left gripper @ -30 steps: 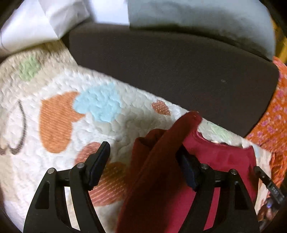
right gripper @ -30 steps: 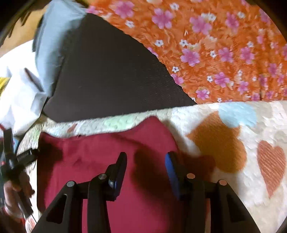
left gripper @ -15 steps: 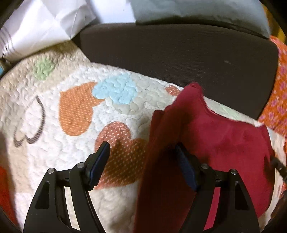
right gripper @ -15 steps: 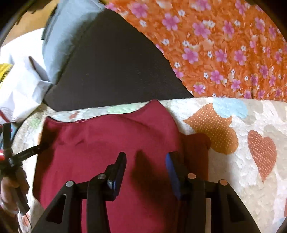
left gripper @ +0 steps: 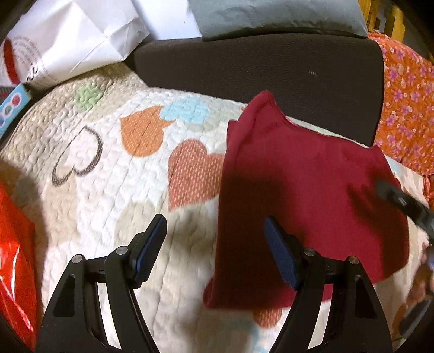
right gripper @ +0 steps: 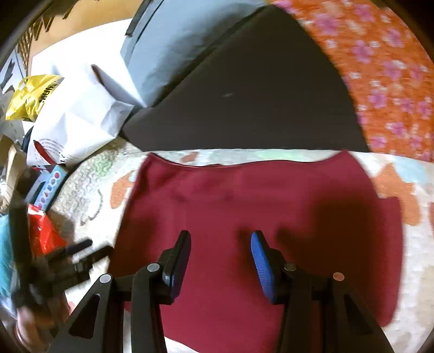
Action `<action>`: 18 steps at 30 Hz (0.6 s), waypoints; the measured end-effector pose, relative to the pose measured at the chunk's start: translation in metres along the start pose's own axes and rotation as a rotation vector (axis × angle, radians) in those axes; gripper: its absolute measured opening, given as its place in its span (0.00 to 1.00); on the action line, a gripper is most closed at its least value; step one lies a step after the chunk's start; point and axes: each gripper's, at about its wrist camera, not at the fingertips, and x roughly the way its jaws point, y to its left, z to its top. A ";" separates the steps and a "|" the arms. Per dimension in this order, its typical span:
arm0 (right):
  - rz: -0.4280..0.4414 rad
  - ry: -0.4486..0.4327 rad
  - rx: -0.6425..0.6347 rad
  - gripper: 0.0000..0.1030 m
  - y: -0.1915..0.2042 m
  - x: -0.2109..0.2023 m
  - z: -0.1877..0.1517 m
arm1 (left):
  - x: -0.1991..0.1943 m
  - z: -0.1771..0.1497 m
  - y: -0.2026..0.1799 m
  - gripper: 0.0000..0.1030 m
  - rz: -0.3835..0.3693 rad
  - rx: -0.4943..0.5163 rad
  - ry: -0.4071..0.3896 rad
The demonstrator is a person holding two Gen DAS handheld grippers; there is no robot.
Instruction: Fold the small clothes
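Note:
A small dark red garment (left gripper: 306,195) lies flat on a white quilt with heart prints (left gripper: 103,173). My left gripper (left gripper: 217,244) is open and empty, above the quilt at the garment's left edge. My right gripper (right gripper: 221,258) is open and empty, hovering over the middle of the garment (right gripper: 244,206). The right gripper shows blurred at the right edge of the left wrist view (left gripper: 401,201). The left gripper shows blurred at the lower left of the right wrist view (right gripper: 67,258).
A dark cushion (left gripper: 257,65) and a grey pillow (left gripper: 271,13) lie behind the quilt. An orange floral cloth (left gripper: 407,103) is on the right. A white paper bag (left gripper: 70,40) and a red plastic bag (left gripper: 13,258) are on the left.
The garment has dropped out of the left gripper's jaws and now lies spread flat on the quilt. Both grippers have pulled back and up, staying open.

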 end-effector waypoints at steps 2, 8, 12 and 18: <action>0.030 0.005 -0.013 0.43 0.016 0.013 0.007 | -0.002 -0.008 0.005 0.72 -0.012 -0.019 0.007; 0.061 0.008 -0.082 0.41 0.066 0.061 0.034 | 0.017 -0.018 0.021 0.72 -0.039 -0.065 0.060; 0.027 0.027 -0.113 0.35 0.086 0.102 0.055 | 0.028 -0.020 0.025 0.73 -0.060 -0.064 0.084; -0.049 0.129 -0.124 0.28 0.091 0.168 0.059 | 0.041 -0.016 0.032 0.73 -0.095 -0.103 0.098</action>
